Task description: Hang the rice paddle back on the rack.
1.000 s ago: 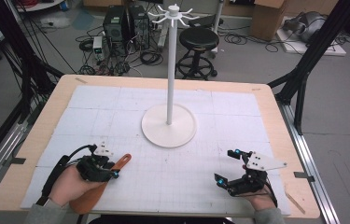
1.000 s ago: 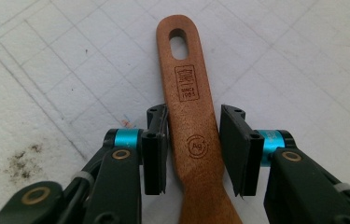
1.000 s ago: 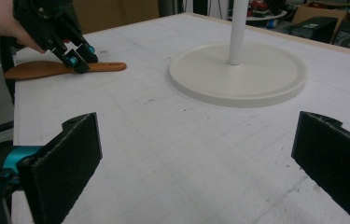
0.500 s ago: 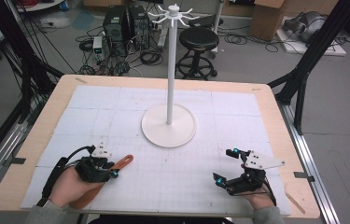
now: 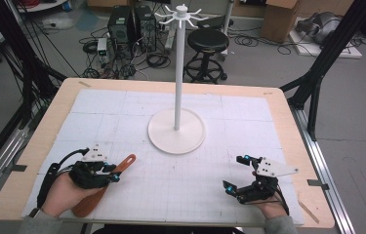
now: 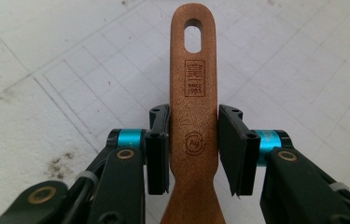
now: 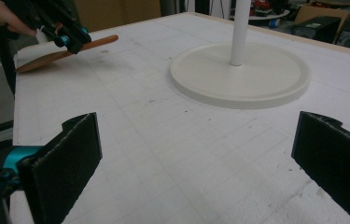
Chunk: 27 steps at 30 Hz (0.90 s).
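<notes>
One wooden spatula (image 6: 194, 140); left claw (image 6: 194, 149) seemingly clamps it (handle).

The desk (image 5: 288, 122) has a pale wooden top, mostly covered by a white mat (image 5: 249, 117) printed with a faint grid. A white stand (image 5: 176, 130) sits on the mat near its middle, round base flat. A brown wooden spatula (image 5: 103, 186) lies near the front left corner.

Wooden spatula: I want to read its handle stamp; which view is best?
The left gripper view: the wooden spatula faces the camera, stamp legible. The high view shows it small; the right gripper view, distant and edge-on.
</notes>
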Tool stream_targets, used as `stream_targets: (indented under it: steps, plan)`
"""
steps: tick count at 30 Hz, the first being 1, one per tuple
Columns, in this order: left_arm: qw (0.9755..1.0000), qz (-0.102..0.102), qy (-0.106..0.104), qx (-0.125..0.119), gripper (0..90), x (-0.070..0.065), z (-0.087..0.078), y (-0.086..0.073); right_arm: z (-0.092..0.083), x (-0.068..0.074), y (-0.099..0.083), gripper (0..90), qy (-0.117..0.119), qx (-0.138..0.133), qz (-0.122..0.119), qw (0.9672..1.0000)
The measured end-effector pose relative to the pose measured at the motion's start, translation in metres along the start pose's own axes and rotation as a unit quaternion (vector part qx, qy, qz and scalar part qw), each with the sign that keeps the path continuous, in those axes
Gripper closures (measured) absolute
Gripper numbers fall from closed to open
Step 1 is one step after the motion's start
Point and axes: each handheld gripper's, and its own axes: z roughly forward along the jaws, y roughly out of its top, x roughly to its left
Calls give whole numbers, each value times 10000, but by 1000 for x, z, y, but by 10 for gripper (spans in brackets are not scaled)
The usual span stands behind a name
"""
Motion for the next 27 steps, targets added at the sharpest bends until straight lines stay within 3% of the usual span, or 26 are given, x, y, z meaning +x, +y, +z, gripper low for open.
stream_targets:
  steps: [13,27]
  plan:
    - [9988,128,-96,-458,652,-2,-26,8,0,0,0,1,-3,-14,0,10000]
    - [9964,269,-23,-808,652,-4,-49,14,0,0,0,1,-9,-13,-6,10000]
